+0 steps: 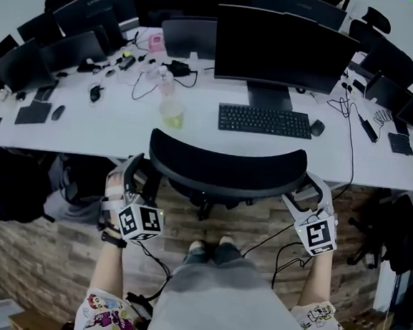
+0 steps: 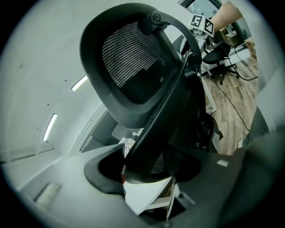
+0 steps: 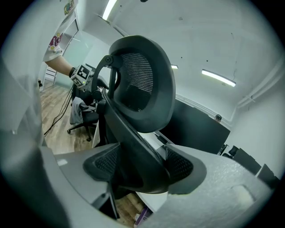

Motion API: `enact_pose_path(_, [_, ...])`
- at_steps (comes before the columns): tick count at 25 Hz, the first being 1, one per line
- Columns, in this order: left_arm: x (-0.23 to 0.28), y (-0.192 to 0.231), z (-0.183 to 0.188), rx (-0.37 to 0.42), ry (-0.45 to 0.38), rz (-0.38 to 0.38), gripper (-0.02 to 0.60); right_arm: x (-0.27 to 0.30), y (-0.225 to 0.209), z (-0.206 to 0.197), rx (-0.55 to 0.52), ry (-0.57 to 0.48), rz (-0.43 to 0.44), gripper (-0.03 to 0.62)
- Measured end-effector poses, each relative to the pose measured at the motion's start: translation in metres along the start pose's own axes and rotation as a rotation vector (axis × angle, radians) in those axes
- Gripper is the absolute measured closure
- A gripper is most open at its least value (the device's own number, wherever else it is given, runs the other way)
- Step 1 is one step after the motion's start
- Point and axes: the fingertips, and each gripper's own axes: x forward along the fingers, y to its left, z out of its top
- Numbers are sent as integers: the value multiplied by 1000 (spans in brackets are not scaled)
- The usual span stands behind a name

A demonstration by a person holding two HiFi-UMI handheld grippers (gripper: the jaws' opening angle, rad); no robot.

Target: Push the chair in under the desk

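A long white desk (image 1: 195, 134) runs across the head view, crowded with screens along its far side, over a wood-plank floor (image 1: 55, 255). The black chair (image 1: 226, 171) stands at the desk's near edge, straight in front of the large dark monitor (image 1: 285, 49). Its curved backrest lies just beside that edge, the seat is out of sight below it, and part of the base shows on the floor under the backrest. A black keyboard (image 1: 265, 121) lies on the desk between the monitor's stand and the chair. The left gripper (image 1: 136, 183) is at the backrest's left end and the right gripper (image 1: 306, 193) at its right end, the two well apart with the whole backrest between them. In the left gripper view the jaws are clamped on the dark frame bar at the edge of the mesh back, which fills the gap between them. In the right gripper view the jaws likewise grip the backrest's frame from both sides, with mesh showing behind each jaw. A clear bottle (image 1: 170, 104) holding a little yellowish liquid stands upright on the desk, left of the keyboard. A small dark mouse (image 1: 317, 127) sits just beside the keyboard's right end.
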Motion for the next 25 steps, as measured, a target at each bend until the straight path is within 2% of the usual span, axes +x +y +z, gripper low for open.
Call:
enact_pose_path(8, [1,2,0,10,-43,-15,291,2,1,1,10,3,-37,260])
enact_pose_path(17, [1,1,3,-23,-95,-46,281,-1,0,-1,46,60,-103,247])
enact_pose_path(25, [-8,5,2,-105,-136,-65,279,-15,12,6,103,49,-149,247])
